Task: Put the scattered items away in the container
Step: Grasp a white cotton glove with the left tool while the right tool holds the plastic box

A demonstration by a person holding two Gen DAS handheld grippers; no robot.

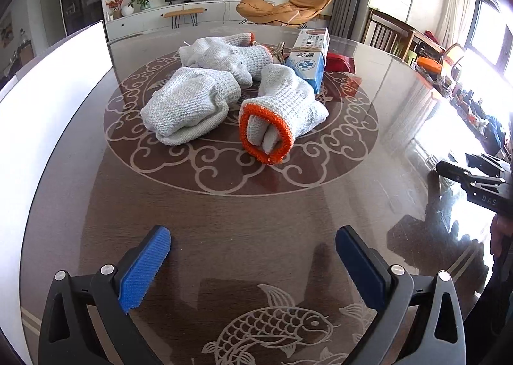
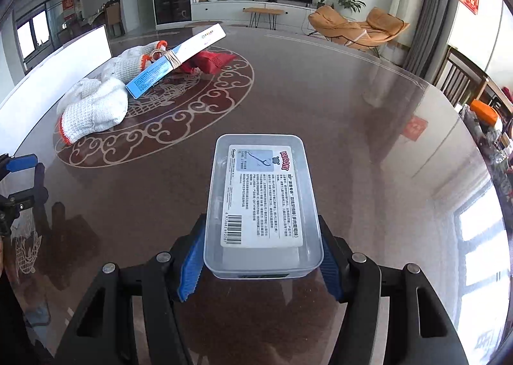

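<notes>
The clear plastic box (image 2: 263,204) sits between the jaws of the right gripper (image 2: 261,264), and the blue pads look pressed against its two long sides near the close end, so it seems to be held. It rests low over the dark, shiny worktop (image 2: 368,140). The box looks light and stiff, but its smooth walls could slip, so a hold on the long sides near the rim seems best. It is see-through, with a white printed label and a barcode showing. The left gripper (image 1: 253,264) has its jaws wide apart with nothing in them, above the fish picture on the worktop. The messy things lie in a pile in the middle of the round pattern. There are three white knitted gloves (image 1: 189,108) rolled up, one with an orange cuff (image 1: 266,134) facing the camera. They look soft and squashy, so they are easy to pinch in the fat middle. A long blue and white carton (image 1: 309,57) leans on the pile; it looks light but easy to dent. A red packet (image 2: 211,62) lies behind it. A big white container wall (image 1: 54,102) stands to the left.
</notes>
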